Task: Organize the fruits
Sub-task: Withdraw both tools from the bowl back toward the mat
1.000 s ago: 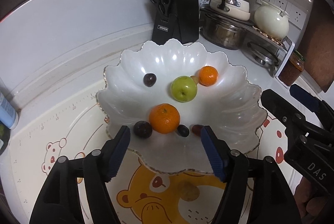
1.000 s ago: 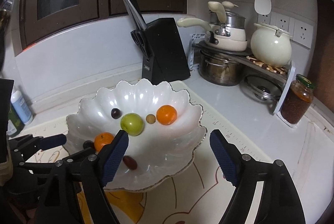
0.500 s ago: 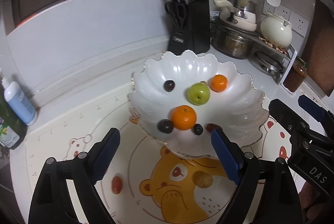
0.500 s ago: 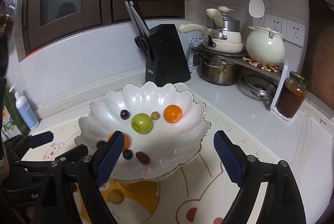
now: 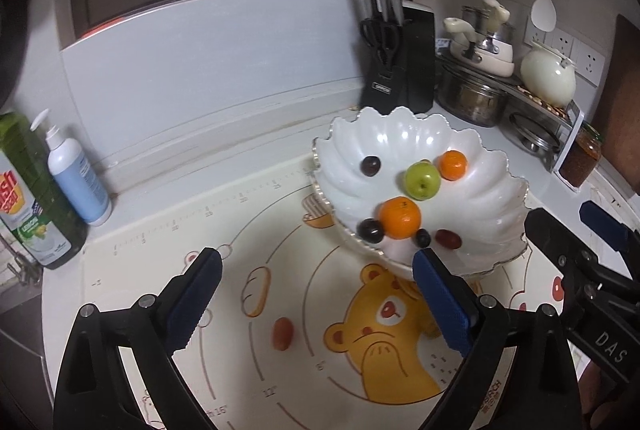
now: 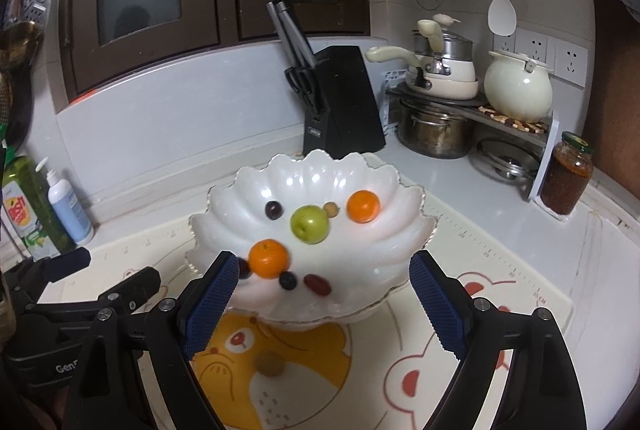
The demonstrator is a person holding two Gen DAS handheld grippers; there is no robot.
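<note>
A white scalloped bowl [image 5: 496,185] [image 6: 376,282] holds two oranges [image 5: 400,218] [image 6: 363,205], a green apple [image 5: 421,180] [image 6: 309,224], dark plums and a red date [image 6: 317,285]. A red date [image 5: 282,333] and a small brown fruit [image 6: 270,364] lie on the bear mat in front of the bowl. My left gripper [image 5: 316,304] is open and empty above the mat, with the red date between its fingers in view. My right gripper [image 6: 320,304] is open and empty, before the bowl.
A black knife block [image 5: 400,65] stands behind the bowl. Pots and a cream kettle [image 6: 518,89] sit on a rack at the right, with a jar [image 6: 566,173] beside it. Soap bottles [image 5: 76,173] stand at the left. The mat [image 5: 168,250] covers the counter.
Both grippers have pulled back and up from the bowl. The left one has swung left, so the mat with the red date and the bottles now show.
</note>
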